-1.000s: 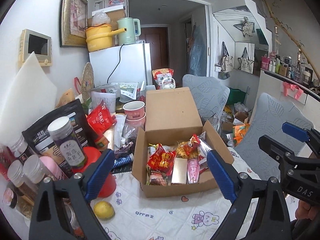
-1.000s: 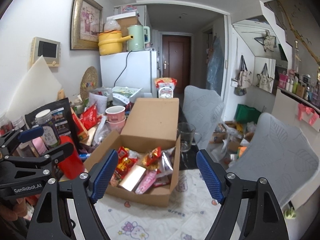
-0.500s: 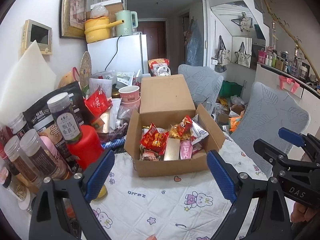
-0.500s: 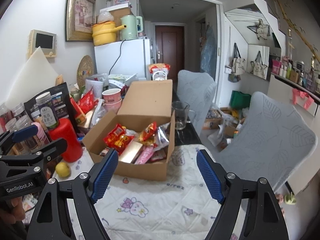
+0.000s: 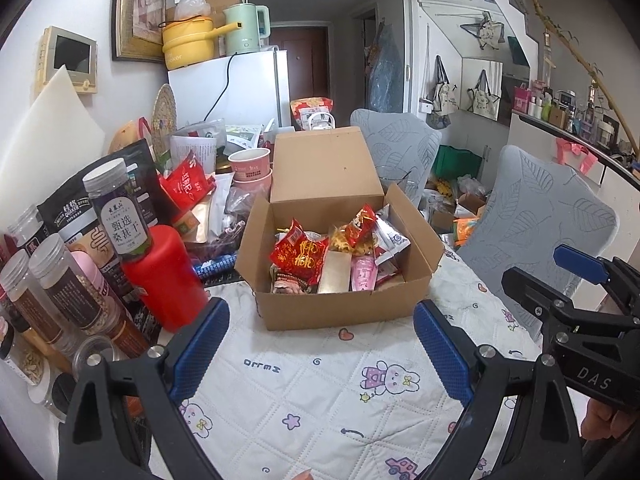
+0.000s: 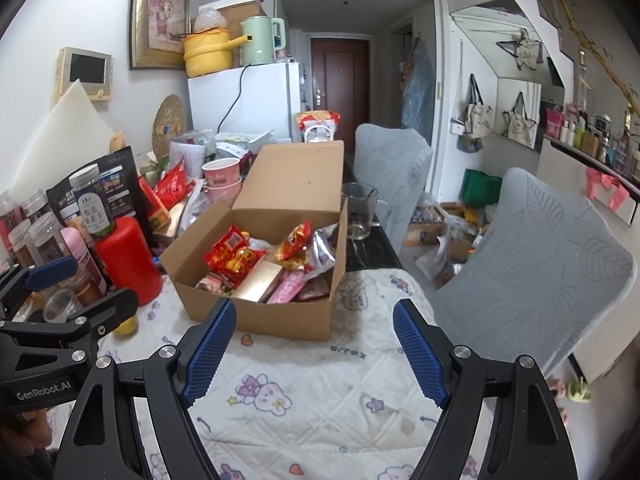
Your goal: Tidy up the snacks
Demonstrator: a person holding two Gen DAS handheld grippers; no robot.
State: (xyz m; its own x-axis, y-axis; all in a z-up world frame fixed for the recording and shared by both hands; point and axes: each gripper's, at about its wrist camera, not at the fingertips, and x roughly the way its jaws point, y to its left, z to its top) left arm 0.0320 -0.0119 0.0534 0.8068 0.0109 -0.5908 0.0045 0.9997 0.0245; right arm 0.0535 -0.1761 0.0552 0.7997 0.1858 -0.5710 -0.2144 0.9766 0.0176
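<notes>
An open cardboard box (image 5: 344,312) (image 6: 280,320) stands on the quilted table cover, lid flipped back. It holds several snack packets: a red packet (image 5: 300,256) (image 6: 232,256), a gold box (image 5: 334,278) (image 6: 260,280) and a pink packet (image 5: 362,276) (image 6: 288,286). My left gripper (image 5: 320,352) is open and empty, in front of the box. My right gripper (image 6: 314,354) is open and empty, in front of the box and to its right. Each gripper shows at the edge of the other's view.
A red canister (image 5: 164,276) with a jar on top, several jars (image 5: 68,292) and snack bags crowd the table's left side. A glass mug (image 6: 358,216) stands behind the box. Two grey chairs (image 6: 532,268) stand on the right. A lemon (image 6: 126,326) lies by the canister.
Both grippers have pulled back from the box and risen a little; the box now looks farther away and more of the table cover shows. Both stay open and empty.
</notes>
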